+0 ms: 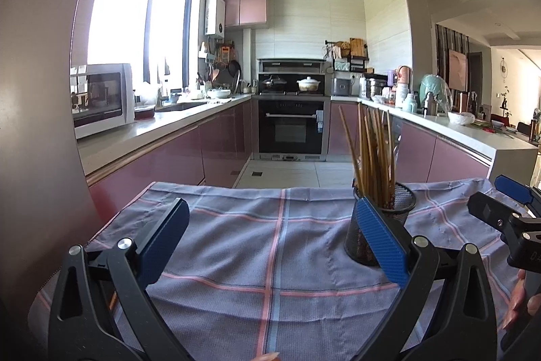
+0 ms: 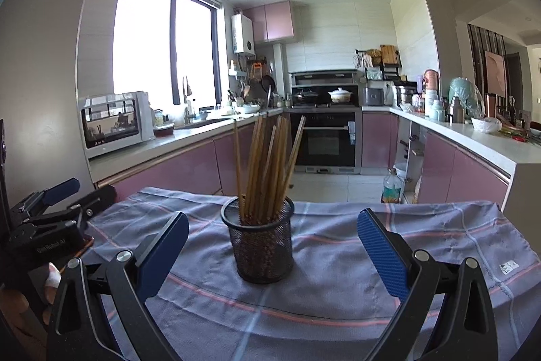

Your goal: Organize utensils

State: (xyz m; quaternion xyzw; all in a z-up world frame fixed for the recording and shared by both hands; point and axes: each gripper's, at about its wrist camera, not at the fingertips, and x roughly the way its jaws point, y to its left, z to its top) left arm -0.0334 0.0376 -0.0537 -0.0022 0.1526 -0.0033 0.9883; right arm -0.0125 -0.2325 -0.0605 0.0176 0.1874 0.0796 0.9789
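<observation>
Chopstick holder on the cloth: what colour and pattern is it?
The chopstick holder is black wire mesh, seen best in the right wrist view.

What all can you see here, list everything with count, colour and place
chopsticks: a bundle, count unclear, wooden brown, upright in the holder
mesh holder: one, black, on the cloth
plaid cloth: one, grey-blue with pink lines, covering the table
microwave: one, white, left counter
oven: one, black, far wall
clay pot: one, white, on the stove
bottle: one, clear, on the floor
left claw: open, empty
right claw: open, either side of the holder
</observation>
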